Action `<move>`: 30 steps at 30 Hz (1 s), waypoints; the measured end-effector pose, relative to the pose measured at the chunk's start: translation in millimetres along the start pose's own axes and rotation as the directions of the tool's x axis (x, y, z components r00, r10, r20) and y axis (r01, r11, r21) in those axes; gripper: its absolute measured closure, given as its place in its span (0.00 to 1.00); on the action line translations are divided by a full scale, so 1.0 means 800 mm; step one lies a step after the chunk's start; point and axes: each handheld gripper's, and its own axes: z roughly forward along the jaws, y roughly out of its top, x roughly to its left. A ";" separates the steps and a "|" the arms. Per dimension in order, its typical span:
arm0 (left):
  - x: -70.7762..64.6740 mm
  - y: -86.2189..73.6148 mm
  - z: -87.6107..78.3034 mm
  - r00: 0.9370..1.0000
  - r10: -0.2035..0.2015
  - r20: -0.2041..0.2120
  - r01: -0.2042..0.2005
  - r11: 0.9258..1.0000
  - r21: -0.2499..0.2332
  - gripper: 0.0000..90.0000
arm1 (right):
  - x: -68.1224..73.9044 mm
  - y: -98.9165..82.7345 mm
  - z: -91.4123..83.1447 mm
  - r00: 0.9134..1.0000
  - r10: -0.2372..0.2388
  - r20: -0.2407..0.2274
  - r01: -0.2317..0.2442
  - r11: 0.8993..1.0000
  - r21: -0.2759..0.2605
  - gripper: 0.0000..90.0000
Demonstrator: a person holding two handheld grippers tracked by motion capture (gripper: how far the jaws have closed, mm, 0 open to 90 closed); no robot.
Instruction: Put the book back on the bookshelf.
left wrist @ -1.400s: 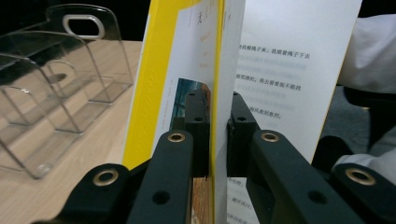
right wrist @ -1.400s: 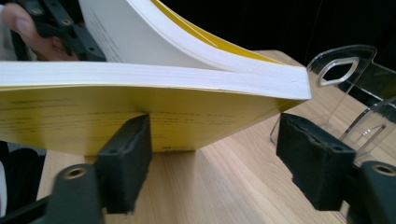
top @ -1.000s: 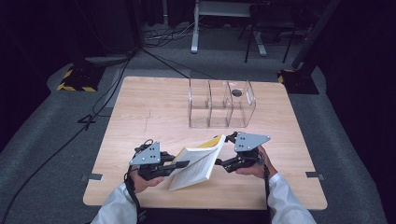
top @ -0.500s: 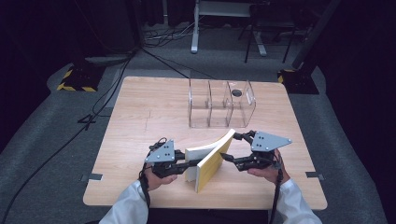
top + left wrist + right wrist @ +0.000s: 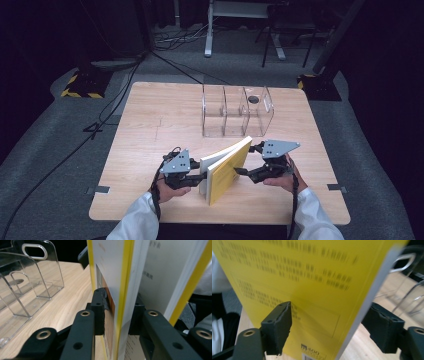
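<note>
Left hand-held gripper (image 5: pixel 200 176) clamped on pages of yellow book (image 5: pixel 227 170). Right hand-held gripper (image 5: pixel 240 172) spread apart, jaws set either side of book's yellow cover, no squeeze seen. Book stood upright on wooden surface (image 5: pixel 150 130), between both hands. Clear box (image 5: pixel 235 111) seen just behind book.
</note>
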 end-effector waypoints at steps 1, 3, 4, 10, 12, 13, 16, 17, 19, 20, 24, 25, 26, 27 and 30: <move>-0.001 -0.001 0.000 1.000 -0.002 0.002 0.002 1.000 0.009 0.79 | -0.001 -0.003 0.006 1.000 0.003 -0.015 -0.003 1.000 0.016 0.27; -0.002 -0.002 -0.001 1.000 0.005 0.000 -0.005 1.000 0.020 0.78 | -0.002 -0.006 0.013 0.999 0.009 -0.041 -0.008 1.000 0.026 0.28; -0.003 -0.003 -0.002 1.000 0.002 0.001 -0.002 1.000 0.025 0.77 | -0.002 -0.008 0.015 0.999 0.004 -0.051 -0.002 0.999 0.033 0.29; -0.002 -0.015 -0.021 0.999 -0.024 -0.035 0.026 0.998 0.062 0.64 | 0.000 -0.015 0.015 0.999 -0.001 -0.035 0.001 1.000 0.014 0.37; -0.004 -0.019 -0.025 0.998 -0.021 -0.057 0.025 0.996 0.080 0.59 | 0.000 -0.017 0.013 1.000 -0.003 -0.027 0.004 1.000 0.006 0.41; -0.006 -0.021 -0.026 0.997 -0.020 -0.072 0.027 0.995 0.092 0.55 | 0.001 -0.018 0.011 1.000 -0.004 -0.024 0.005 1.000 0.006 0.42; -0.011 -0.028 -0.027 0.995 -0.037 -0.095 0.048 0.992 0.114 0.46 | 0.003 -0.019 0.008 1.000 -0.017 -0.009 0.017 1.000 0.008 0.44; -0.013 -0.030 -0.026 0.994 -0.039 -0.104 0.052 0.991 0.120 0.44 | 0.004 -0.019 0.007 1.000 -0.017 -0.006 0.017 1.000 0.010 0.44; -0.016 -0.033 -0.024 0.991 -0.056 -0.118 0.071 0.990 0.120 0.38 | 0.005 -0.019 0.007 1.000 -0.017 0.001 0.017 1.000 0.012 0.44; -0.017 -0.035 -0.023 0.989 -0.063 -0.134 0.080 0.989 0.122 0.37 | 0.006 -0.019 0.007 1.000 -0.016 0.005 0.016 1.000 0.014 0.44; -0.024 -0.043 -0.012 0.979 -0.057 -0.196 0.086 0.986 0.140 0.36 | 0.008 -0.021 0.006 1.000 -0.012 0.016 0.012 1.000 0.005 0.44; -0.024 -0.044 -0.009 0.977 -0.055 -0.206 0.087 0.985 0.149 0.36 | 0.009 -0.021 0.006 1.000 -0.011 0.019 0.011 1.000 0.004 0.44; -0.024 -0.045 -0.007 0.975 -0.052 -0.214 0.086 0.985 0.151 0.36 | 0.009 -0.021 0.005 1.000 -0.013 0.022 0.013 1.000 0.006 0.44; -0.024 -0.046 -0.006 0.974 -0.060 -0.217 0.094 0.984 0.149 0.37 | 0.010 -0.021 0.005 1.000 -0.011 0.027 0.011 1.000 0.007 0.45; -0.020 -0.048 0.001 0.974 -0.059 -0.219 0.095 0.983 0.157 0.38 | 0.013 -0.022 0.005 0.999 -0.012 0.041 0.011 1.000 0.007 0.45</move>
